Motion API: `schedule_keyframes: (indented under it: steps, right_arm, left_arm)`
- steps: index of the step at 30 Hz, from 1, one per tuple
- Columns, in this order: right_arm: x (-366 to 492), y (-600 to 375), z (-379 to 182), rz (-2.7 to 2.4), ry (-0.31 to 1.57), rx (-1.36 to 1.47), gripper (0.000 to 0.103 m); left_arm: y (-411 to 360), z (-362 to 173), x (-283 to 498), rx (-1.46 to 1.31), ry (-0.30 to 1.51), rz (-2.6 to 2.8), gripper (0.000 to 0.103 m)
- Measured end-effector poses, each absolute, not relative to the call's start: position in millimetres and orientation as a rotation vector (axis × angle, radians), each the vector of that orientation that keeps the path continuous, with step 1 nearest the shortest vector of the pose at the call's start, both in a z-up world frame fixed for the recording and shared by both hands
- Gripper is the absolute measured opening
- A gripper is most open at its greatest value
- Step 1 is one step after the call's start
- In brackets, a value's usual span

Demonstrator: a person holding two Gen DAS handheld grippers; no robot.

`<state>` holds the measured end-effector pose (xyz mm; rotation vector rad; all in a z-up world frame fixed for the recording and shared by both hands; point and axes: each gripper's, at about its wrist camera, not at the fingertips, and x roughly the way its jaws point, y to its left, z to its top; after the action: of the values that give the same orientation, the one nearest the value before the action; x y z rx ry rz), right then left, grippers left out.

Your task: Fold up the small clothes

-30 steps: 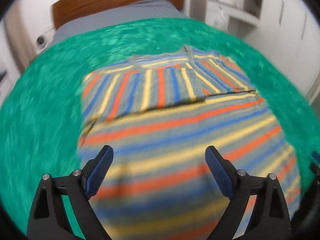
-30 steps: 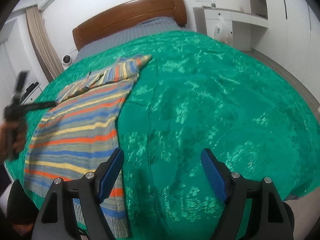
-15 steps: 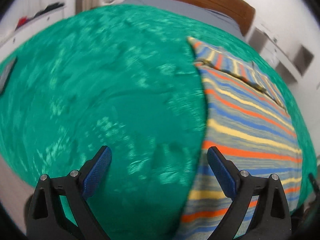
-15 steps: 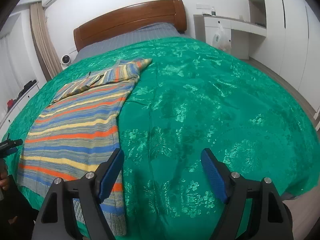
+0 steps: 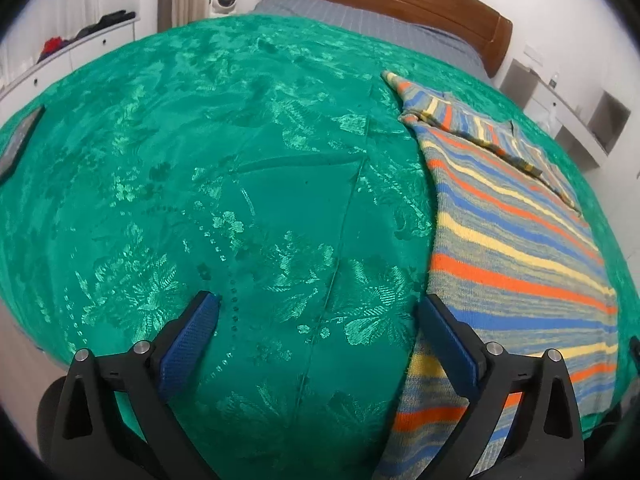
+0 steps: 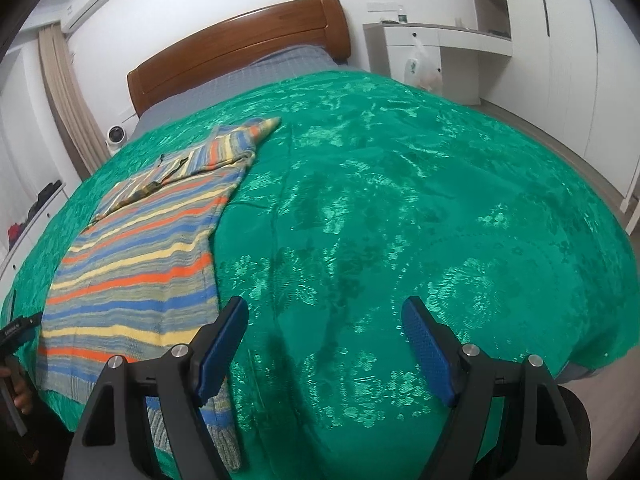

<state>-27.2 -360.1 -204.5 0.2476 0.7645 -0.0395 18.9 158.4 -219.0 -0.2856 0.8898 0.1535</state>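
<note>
A striped knit sweater (image 5: 516, 248) in orange, blue, yellow and grey lies flat on the green bedspread (image 5: 224, 184), its sleeves folded across the top. My left gripper (image 5: 318, 304) hovers over bare bedspread just left of the sweater's hem edge; its jaws are opening, nothing between them. In the right wrist view the sweater (image 6: 136, 264) lies at the left. My right gripper (image 6: 324, 312) stands open over bare bedspread (image 6: 440, 208) to the right of it, empty. The left gripper's tip (image 6: 20, 326) and a hand show at the far left edge.
A wooden headboard (image 6: 240, 48) and grey sheet lie at the far end of the bed. White cabinets (image 6: 436, 36) with a hanging plastic bag stand at the right. A dark flat object (image 5: 20, 140) rests on the bedspread at the left. A low dresser (image 5: 68, 52) lines the left wall.
My left gripper swung from above the sweater's middle to its left side, over bare bedspread, and rolled. The right gripper stayed put.
</note>
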Motion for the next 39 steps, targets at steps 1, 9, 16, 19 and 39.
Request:
schedule_keyframes:
  steps: [1, 9, 16, 19, 39]
  right_arm:
    - [-27.2, -360.7, -205.0, -0.041, 0.765, 0.252, 0.079]
    - [-26.1, -359.2, -207.4, -0.032, 0.773, 0.248, 0.079]
    - [-25.3, -354.7, -207.9, -0.024, 0.776, 0.236, 0.079]
    - [-25.4, -351.7, -207.3, -0.019, 0.774, 0.225, 0.079]
    - [-25.8, -347.2, -207.8, -0.011, 0.778, 0.207, 0.079]
  left_arm:
    - [157.9, -219.8, 18.9, -0.283, 0.893, 0.154, 0.102]
    - [154.5, -222.0, 19.5, -0.261, 0.899, 0.165, 0.102]
    - [153.2, -222.4, 19.7, -0.251, 0.901, 0.170, 0.102]
    - [152.8, -222.4, 19.8, -0.249, 0.900, 0.170, 0.102]
    - [152.4, -223.4, 20.4, -0.238, 0.901, 0.174, 0.102]
